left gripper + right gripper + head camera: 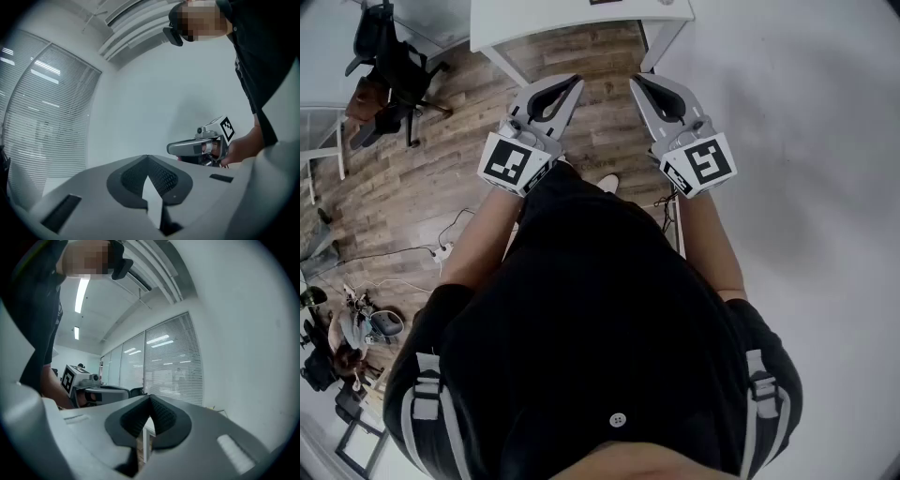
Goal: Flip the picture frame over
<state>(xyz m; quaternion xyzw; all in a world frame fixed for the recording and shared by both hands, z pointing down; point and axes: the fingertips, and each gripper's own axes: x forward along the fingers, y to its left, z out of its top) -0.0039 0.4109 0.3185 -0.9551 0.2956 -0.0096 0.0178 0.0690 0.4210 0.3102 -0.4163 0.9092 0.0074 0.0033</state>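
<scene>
Grey left gripper (pixel 575 83) and right gripper (pixel 636 83), both held level at our chest, jaws pressed together on nothing, tips toward the white table (pixel 544 23); picture frame in no view, so we cannot rank either hand as nearer.

my left gripper (pixel 574 84) and right gripper (pixel 637 82) are grey with black-and-white square markers; the floor (pixel 422 202) is brown wood planking, the table (pixel 572 19) white, my shirt (pixel 600 309) black, its straps (pixel 425 394) probably grey.
</scene>
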